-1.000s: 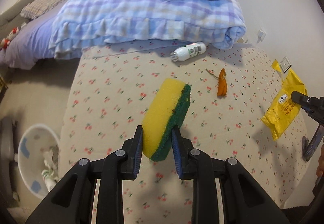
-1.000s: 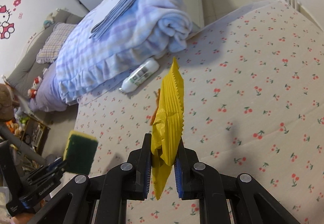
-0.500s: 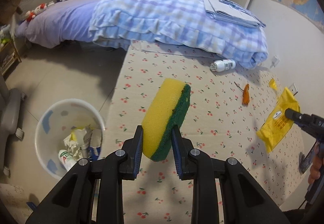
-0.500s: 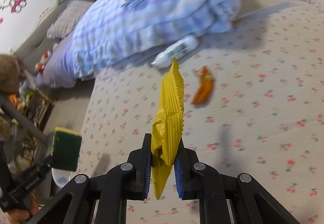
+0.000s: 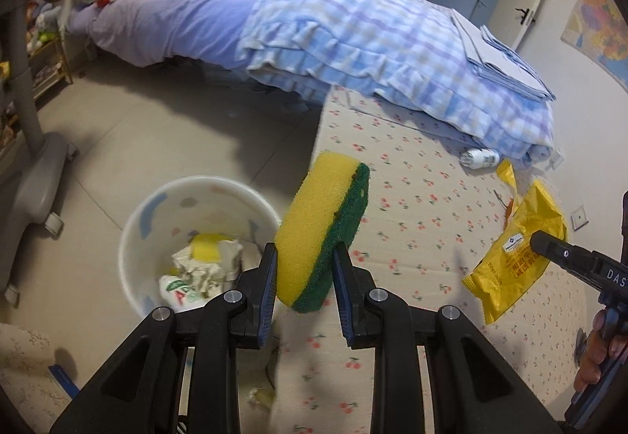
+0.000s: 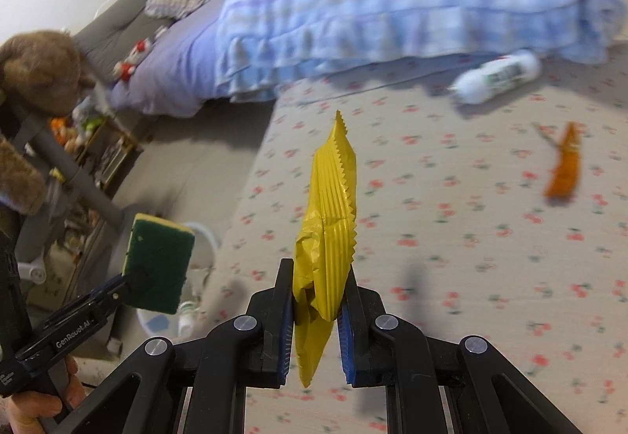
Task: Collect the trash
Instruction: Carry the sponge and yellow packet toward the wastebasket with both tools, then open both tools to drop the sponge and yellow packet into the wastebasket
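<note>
Risk, sponge drop: I hold the sponge [image 5: 322,230] in the left hand-held gripper [image 5: 304,290] by its lower end only; most of it stands clear above the jaws. In my judgement, released from here it could land on the mattress [image 5: 412,206] edge or the floor rather than in the bin [image 5: 149,214], since it sits right of the bin's rim in the left wrist view.

Risk, wrapper slip: the yellow wrapper [image 6: 325,237] is thin and crinkled, pinched edge-on. It may slide out, or drift wide of the bin on release.

Risk, collision: both loads appear headed for one small opening; I judge the two tools could foul each other.

Left pose: clenched on the sponge, raised, pointing forward with the bin at lower left of frame.

Right pose: right hand-held gripper [image 6: 316,320] clenched on the wrapper, raised above the mattress, angled toward the bin at lower left of its frame.

Bin: on the floor beside the mattress, already holding crumpled rubbish.

Outstanding: bottle [image 6: 496,79] at upper right and orange scrap [image 6: 565,169] at right, both lying on the mattress.
</note>
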